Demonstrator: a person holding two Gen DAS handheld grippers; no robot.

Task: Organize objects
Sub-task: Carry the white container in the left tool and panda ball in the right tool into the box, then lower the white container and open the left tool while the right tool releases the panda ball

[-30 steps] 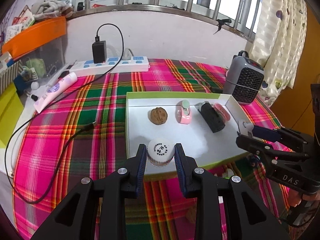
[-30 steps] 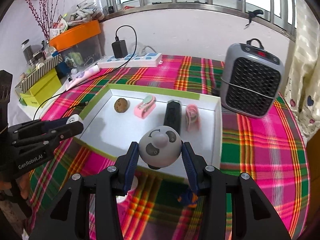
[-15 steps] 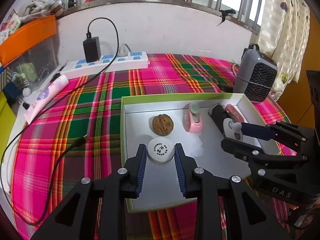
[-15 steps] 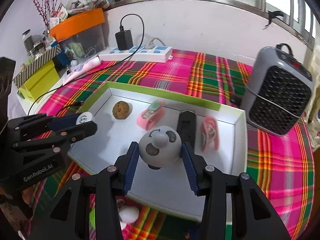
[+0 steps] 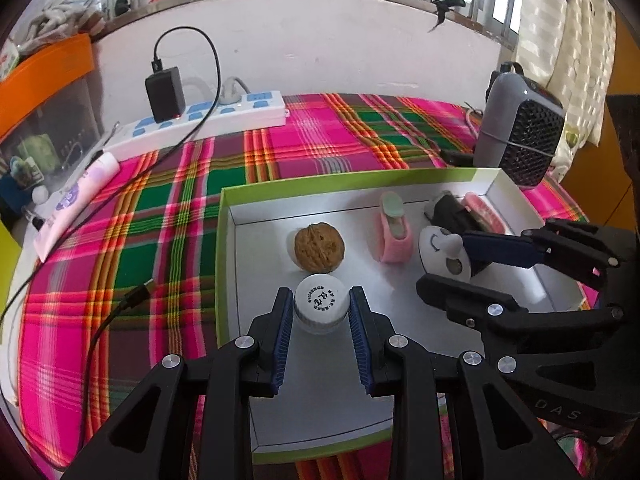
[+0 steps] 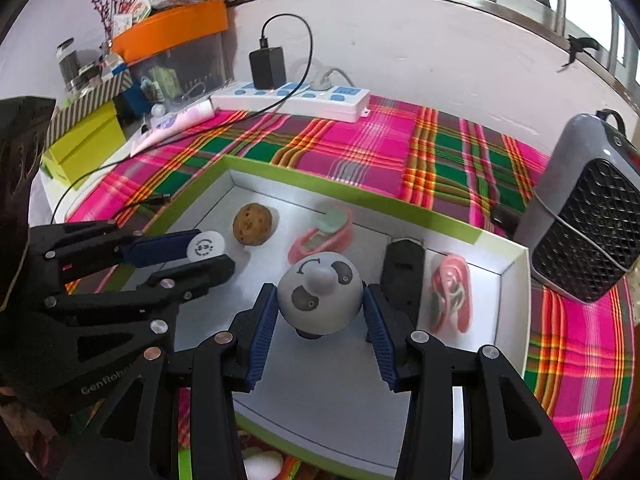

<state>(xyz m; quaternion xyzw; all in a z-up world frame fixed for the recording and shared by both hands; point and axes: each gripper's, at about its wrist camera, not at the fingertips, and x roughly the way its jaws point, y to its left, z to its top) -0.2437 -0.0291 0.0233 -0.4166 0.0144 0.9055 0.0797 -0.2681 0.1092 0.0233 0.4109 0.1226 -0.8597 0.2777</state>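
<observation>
A white tray with a green rim (image 5: 224,248) (image 6: 496,308) lies on the plaid cloth. My left gripper (image 5: 320,308) (image 6: 208,254) is shut on a small white bottle with a printed cap (image 5: 320,300) (image 6: 207,245), held over the tray's left part just in front of a walnut (image 5: 319,247) (image 6: 253,224). My right gripper (image 6: 320,304) (image 5: 444,258) is shut on a grey panda-faced ball (image 6: 320,292) (image 5: 442,250), held over the tray's middle. Behind it lie a pink clip (image 6: 324,228) (image 5: 394,228), a black block (image 6: 402,276) and a pink coil (image 6: 452,292).
A grey heater (image 6: 588,216) (image 5: 520,128) stands right of the tray. A white power strip with a black charger (image 5: 200,116) (image 6: 292,96) lies at the back, its cable (image 5: 100,320) trailing over the cloth. A tube (image 5: 76,204), yellow box (image 6: 84,144) and orange-lidded bin (image 6: 172,40) crowd the left.
Both grippers have moved forward from the tray's front edge to over its floor, each still holding its object. The two grippers now stand closer to each other.
</observation>
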